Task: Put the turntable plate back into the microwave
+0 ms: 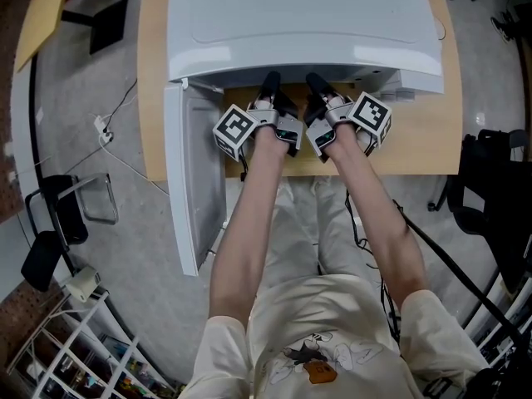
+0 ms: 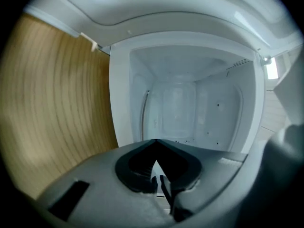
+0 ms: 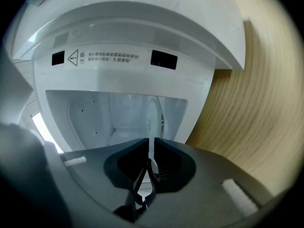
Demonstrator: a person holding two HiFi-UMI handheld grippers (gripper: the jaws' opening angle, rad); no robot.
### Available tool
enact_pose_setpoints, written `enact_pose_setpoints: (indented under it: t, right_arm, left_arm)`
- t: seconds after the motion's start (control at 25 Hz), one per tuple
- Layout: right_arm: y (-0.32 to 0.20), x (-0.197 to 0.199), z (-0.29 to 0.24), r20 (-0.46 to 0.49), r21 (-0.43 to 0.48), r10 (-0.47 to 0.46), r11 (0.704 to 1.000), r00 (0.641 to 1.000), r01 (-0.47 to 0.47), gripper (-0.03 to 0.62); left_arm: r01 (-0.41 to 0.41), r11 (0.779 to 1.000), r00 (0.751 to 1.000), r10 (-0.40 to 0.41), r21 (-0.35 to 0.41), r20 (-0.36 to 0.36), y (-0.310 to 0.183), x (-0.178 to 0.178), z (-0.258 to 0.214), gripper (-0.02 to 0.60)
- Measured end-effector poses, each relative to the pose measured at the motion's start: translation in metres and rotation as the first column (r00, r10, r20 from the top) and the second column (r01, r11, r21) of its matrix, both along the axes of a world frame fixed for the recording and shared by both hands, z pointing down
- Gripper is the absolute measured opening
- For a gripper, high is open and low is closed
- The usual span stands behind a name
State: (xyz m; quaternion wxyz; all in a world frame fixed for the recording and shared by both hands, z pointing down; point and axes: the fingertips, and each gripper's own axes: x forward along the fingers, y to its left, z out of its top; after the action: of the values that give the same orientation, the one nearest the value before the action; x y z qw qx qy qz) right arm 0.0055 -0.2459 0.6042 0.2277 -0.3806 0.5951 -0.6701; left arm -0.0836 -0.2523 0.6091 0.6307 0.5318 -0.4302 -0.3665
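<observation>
The white microwave (image 1: 299, 15) stands on a wooden table (image 1: 424, 140), its door (image 1: 187, 181) swung open to the left. Both grippers reach side by side into its mouth. My left gripper (image 1: 270, 86) is shut, its tips (image 2: 156, 141) meeting with nothing between them. The tips of my right gripper (image 1: 317, 86) stand a narrow slit apart (image 3: 151, 140), and I see nothing in the slit. Ahead lies the white cavity (image 2: 190, 108) (image 3: 118, 113). The gripper bodies hide its floor. No view shows the turntable plate.
The open door juts toward me at the left of my arms. On the floor are a black chair (image 1: 58, 223) and a wire rack (image 1: 66, 347) at the left, cables (image 1: 104, 131), and another dark chair (image 1: 490, 181) at the right.
</observation>
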Motion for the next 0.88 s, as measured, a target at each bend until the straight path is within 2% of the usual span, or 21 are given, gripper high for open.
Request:
enact_pose_setpoints:
  t: [0.2, 0.32, 0.4, 0.48, 0.52, 0.56, 0.6, 0.68, 0.76, 0.8, 0.84, 0.88]
  right_arm:
    - [0.005, 0.001, -0.014, -0.019, 0.025, -0.018, 1.0, 1.0, 0.018, 0.019]
    - [0.016, 0.001, -0.03, -0.078, 0.062, -0.066, 0.996, 0.995, 0.071, 0.008]
    - [0.03, -0.003, -0.044, -0.169, 0.095, -0.133, 0.984, 0.977, 0.15, 0.008]
    - [0.048, -0.007, -0.06, -0.296, 0.129, -0.209, 0.958, 0.932, 0.256, 0.008]
    - [0.056, -0.008, -0.068, -0.364, 0.143, -0.24, 0.94, 0.9, 0.309, 0.008]
    - [0.064, -0.008, -0.076, -0.431, 0.156, -0.263, 0.92, 0.863, 0.358, 0.008]
    - [0.07, -0.007, -0.085, -0.495, 0.168, -0.275, 0.9, 0.824, 0.401, 0.008]
    - [0.081, -0.005, -0.101, -0.607, 0.19, -0.272, 0.863, 0.747, 0.468, 0.008]
    - [0.092, -0.004, -0.117, -0.692, 0.206, -0.247, 0.833, 0.678, 0.514, 0.008]
    - [0.098, -0.003, -0.124, -0.727, 0.214, -0.228, 0.821, 0.647, 0.529, 0.008]
    - [0.104, -0.003, -0.13, -0.756, 0.222, -0.206, 0.813, 0.622, 0.539, 0.008]
    - [0.11, -0.003, -0.136, -0.776, 0.234, -0.181, 0.807, 0.604, 0.542, 0.008]
  left_arm:
    - [-0.036, 0.999, 0.998, 0.035, 0.034, 0.048, 0.01, 0.002, -0.018, -0.003]
    - [-0.09, 0.993, 0.99, 0.08, 0.077, 0.117, 0.021, 0.01, -0.041, -0.003]
    - [-0.143, 0.984, 0.974, 0.12, 0.109, 0.194, 0.032, 0.016, -0.06, -0.003]
    - [-0.215, 0.966, 0.934, 0.161, 0.14, 0.32, 0.046, 0.022, -0.084, -0.003]
    - [-0.259, 0.953, 0.897, 0.178, 0.155, 0.405, 0.053, 0.025, -0.098, -0.003]
    - [-0.307, 0.937, 0.846, 0.189, 0.166, 0.499, 0.059, 0.028, -0.111, -0.003]
    - [-0.357, 0.918, 0.781, 0.192, 0.172, 0.594, 0.065, 0.032, -0.125, -0.003]
    - [-0.443, 0.881, 0.632, 0.176, 0.165, 0.755, 0.077, 0.037, -0.15, -0.003]
    - [-0.501, 0.853, 0.487, 0.138, 0.147, 0.862, 0.092, 0.039, -0.17, -0.003]
    - [-0.521, 0.843, 0.428, 0.12, 0.136, 0.896, 0.1, 0.039, -0.177, -0.003]
    - [-0.534, 0.837, 0.378, 0.106, 0.123, 0.92, 0.109, 0.038, -0.181, -0.003]
    - [-0.542, 0.834, 0.337, 0.099, 0.107, 0.936, 0.117, 0.038, -0.183, -0.003]
